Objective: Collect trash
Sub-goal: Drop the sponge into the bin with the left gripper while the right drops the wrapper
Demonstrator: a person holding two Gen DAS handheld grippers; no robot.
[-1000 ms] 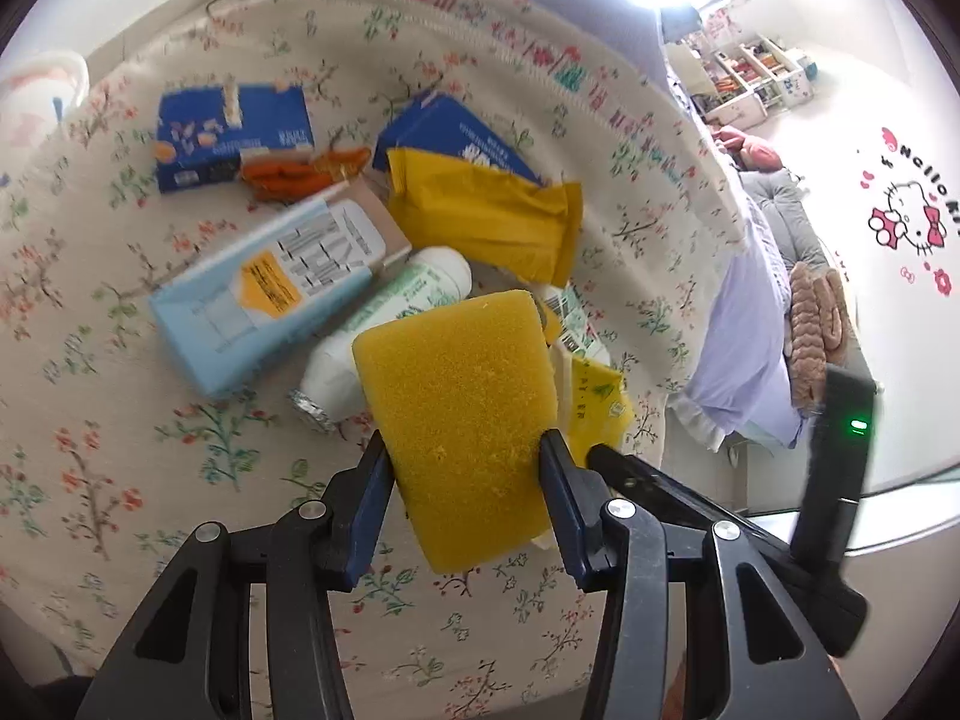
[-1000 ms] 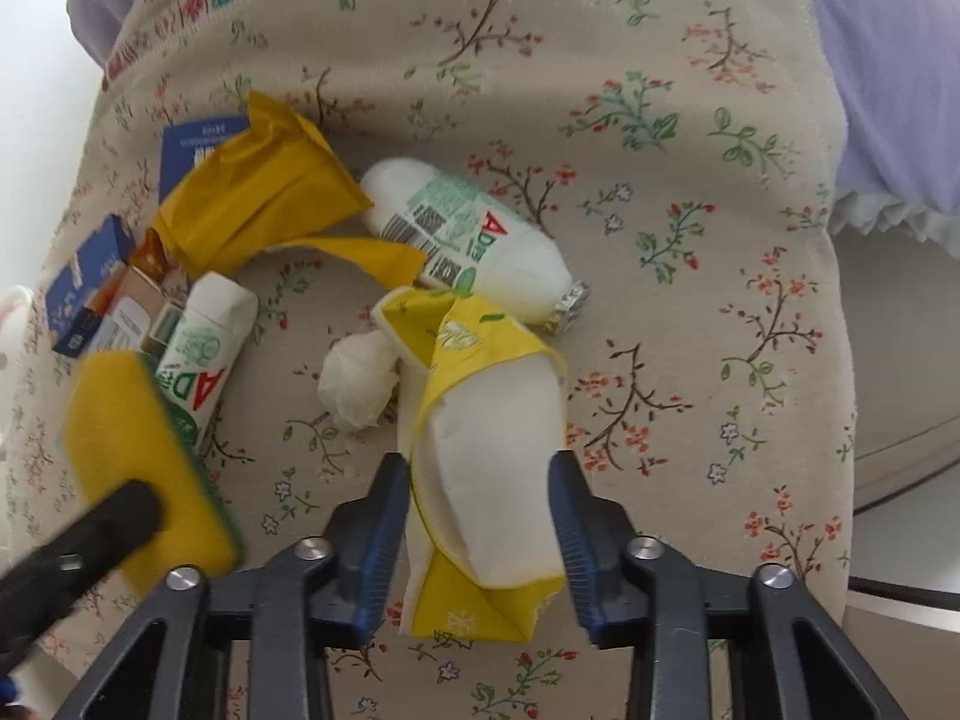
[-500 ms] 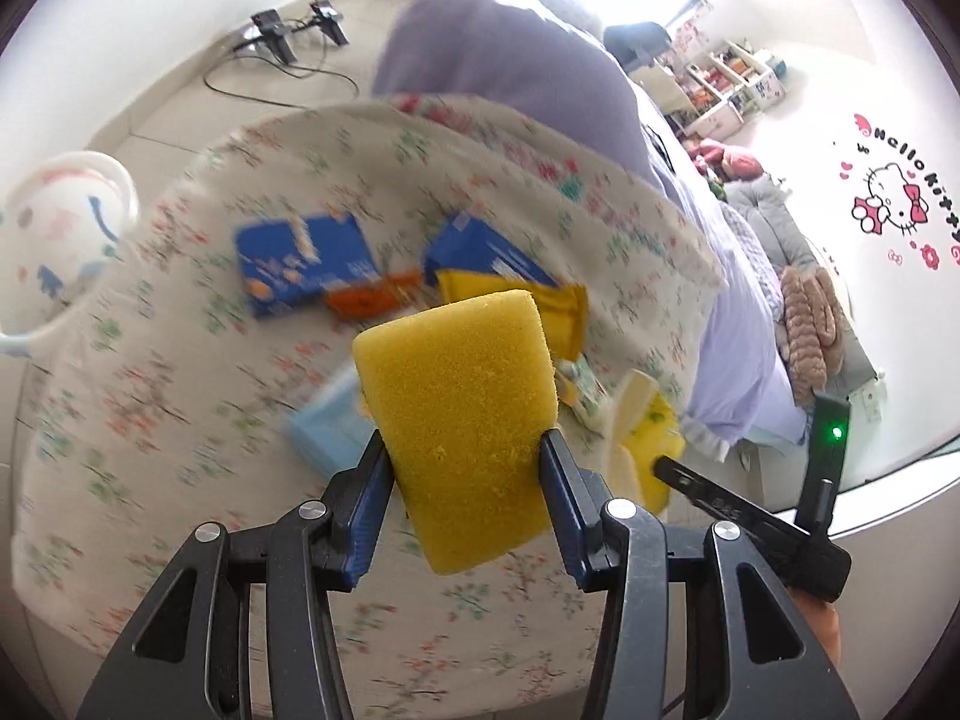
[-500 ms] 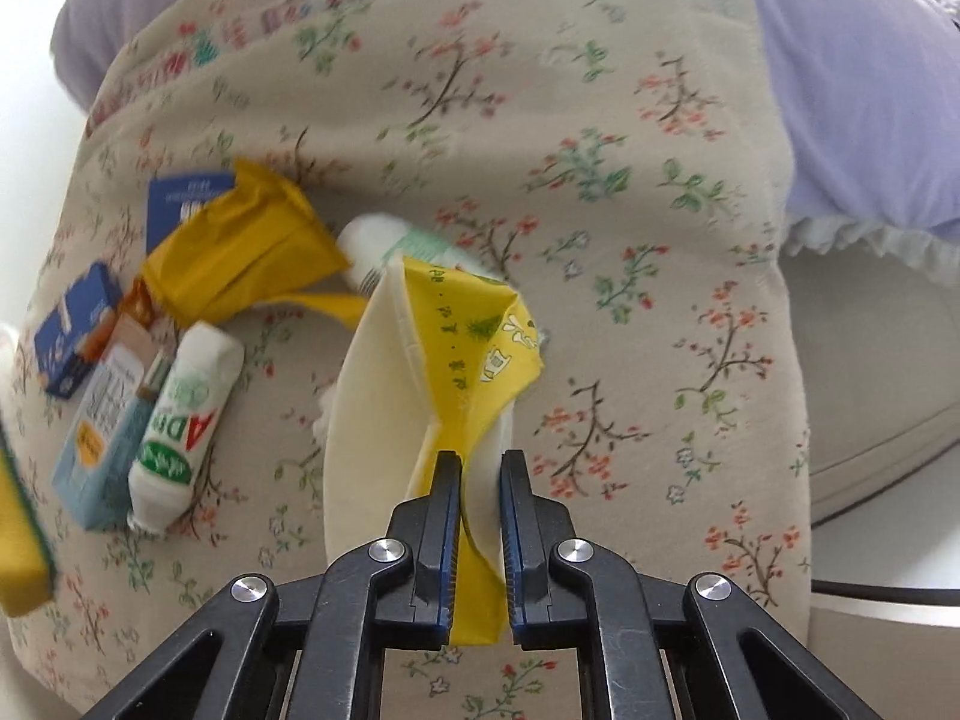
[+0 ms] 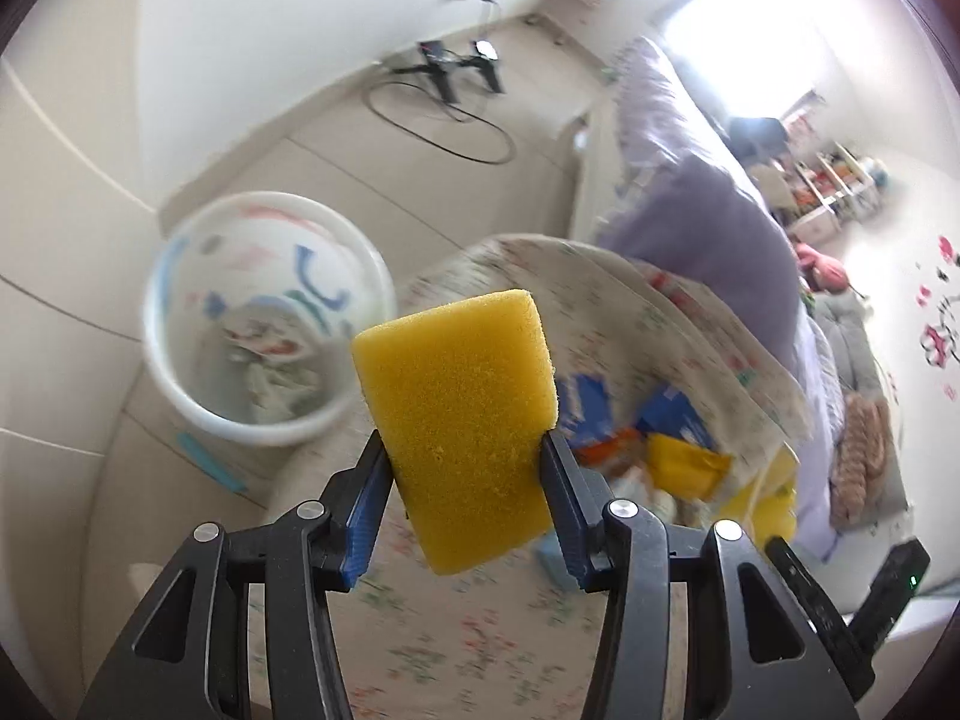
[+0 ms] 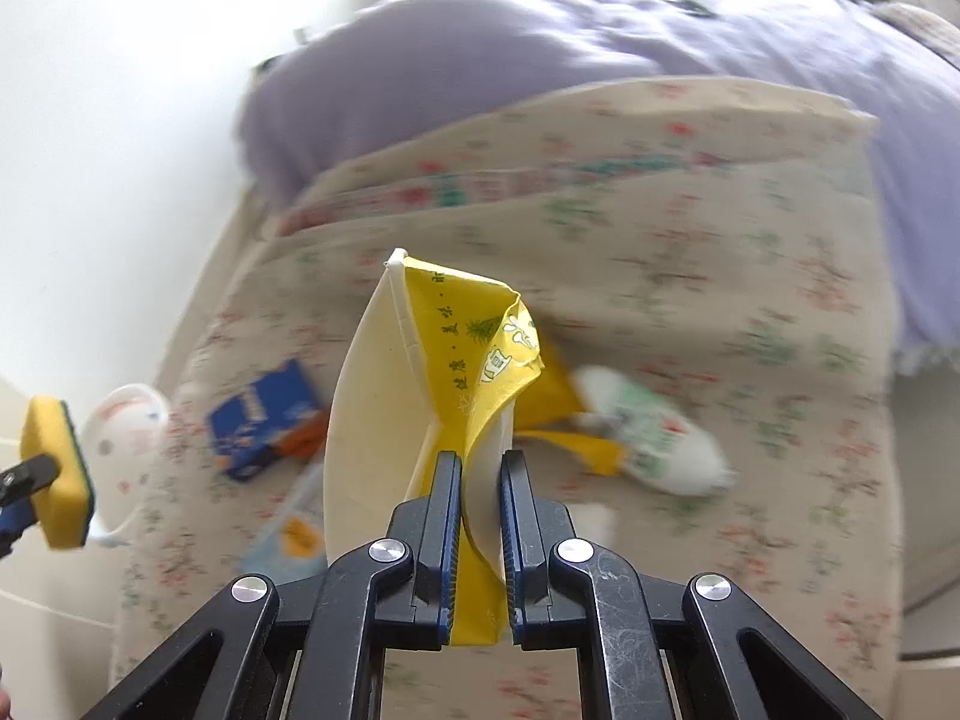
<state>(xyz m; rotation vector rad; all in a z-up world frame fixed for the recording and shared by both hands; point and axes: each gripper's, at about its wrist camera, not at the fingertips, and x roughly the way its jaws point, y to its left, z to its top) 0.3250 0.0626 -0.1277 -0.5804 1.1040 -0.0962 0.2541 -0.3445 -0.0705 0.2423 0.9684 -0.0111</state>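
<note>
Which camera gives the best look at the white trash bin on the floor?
The left wrist view: the white bin shows its whole rim and crumpled trash inside, just left of the held yellow sponge. The right wrist view catches only a small blurred part of its side at the left edge, behind the sponge.

Pale tiled floor [image 5: 72, 480], white wall [image 5: 270, 18], bright window [image 5: 738, 6], lilac bedding [image 5: 708, 222].

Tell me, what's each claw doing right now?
Left gripper clamps yellow sponge. Right gripper pinches yellow wrapper. White bin open, nothing blocking.
</note>
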